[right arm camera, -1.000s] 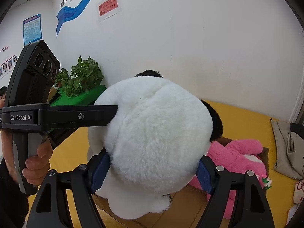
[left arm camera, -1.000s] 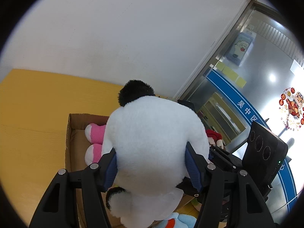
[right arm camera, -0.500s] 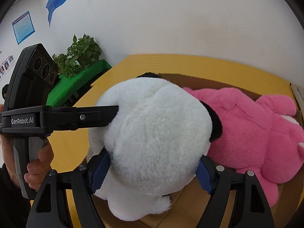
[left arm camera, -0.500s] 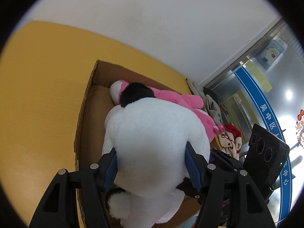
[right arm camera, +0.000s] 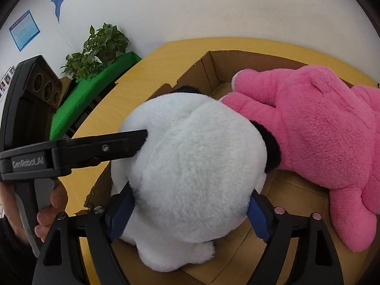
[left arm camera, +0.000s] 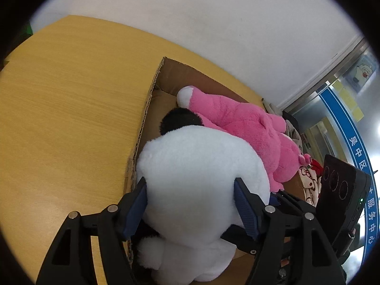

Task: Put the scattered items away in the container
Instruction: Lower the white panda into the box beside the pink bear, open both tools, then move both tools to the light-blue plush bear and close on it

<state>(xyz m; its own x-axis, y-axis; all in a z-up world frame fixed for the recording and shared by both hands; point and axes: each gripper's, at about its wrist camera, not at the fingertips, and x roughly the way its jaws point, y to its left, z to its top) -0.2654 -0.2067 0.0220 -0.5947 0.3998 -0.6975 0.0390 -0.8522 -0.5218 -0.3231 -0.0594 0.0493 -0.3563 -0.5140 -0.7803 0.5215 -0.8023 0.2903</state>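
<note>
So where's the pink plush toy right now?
In both wrist views the pink plush toy lies inside the cardboard box, on the right, touching the white plush toy.

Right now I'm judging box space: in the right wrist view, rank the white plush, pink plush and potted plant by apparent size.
1. white plush and pink plush: look alike; the white one sits nearer the camera, so unsure.
2. potted plant: smallest, but farthest.

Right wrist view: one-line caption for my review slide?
Both grippers, jaws just opening, lower a white plush toy into the cardboard box beside a pink plush toy.
</note>
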